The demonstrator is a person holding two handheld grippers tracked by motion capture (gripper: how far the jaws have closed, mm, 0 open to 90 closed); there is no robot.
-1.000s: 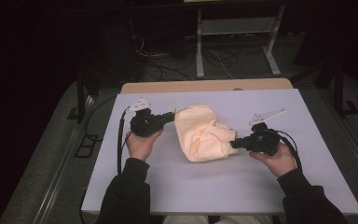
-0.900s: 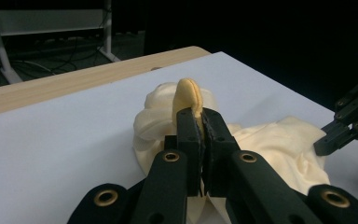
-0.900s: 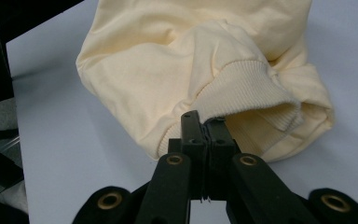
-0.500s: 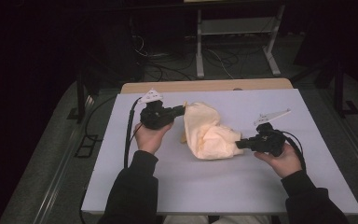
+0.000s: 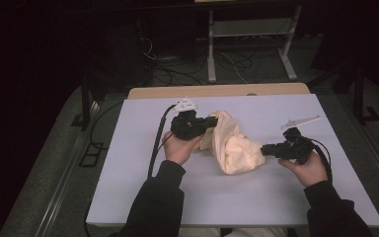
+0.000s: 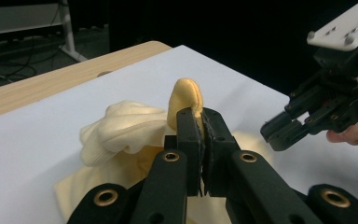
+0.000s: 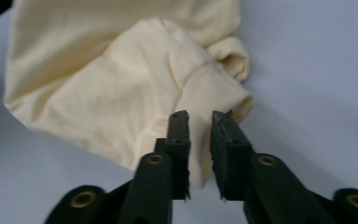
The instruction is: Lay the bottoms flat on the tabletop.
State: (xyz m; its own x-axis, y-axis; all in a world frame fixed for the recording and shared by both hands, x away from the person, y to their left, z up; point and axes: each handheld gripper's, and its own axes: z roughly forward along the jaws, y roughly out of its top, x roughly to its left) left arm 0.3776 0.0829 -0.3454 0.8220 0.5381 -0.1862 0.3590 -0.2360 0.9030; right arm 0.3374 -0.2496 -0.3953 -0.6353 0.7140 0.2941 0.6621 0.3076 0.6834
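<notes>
High view, read left to right: left gripper [image 5: 212,120] has its fingers clenched on a raised fold of the crumpled pale-yellow knit cloth [image 5: 232,145], near the cloth's far left end. Left gripper view confirms it: a tab of fabric stands up between the closed pads. The cloth lies bunched at mid white tabletop [image 5: 128,173], between the two hands. Right gripper [image 5: 263,150] sits at the cloth's near right corner, and its jaws have just been opening. Right gripper view shows the fingers [image 7: 179,135] parted just short of the hem, nothing pressed between them (released, so the corner lies free).

Handling, as judged: light, limp and stretchy, so it will sag and slide over itself. It is not fragile. Best hold is a hem, ribbed cuff or corner, pinched through one layer.
</notes>
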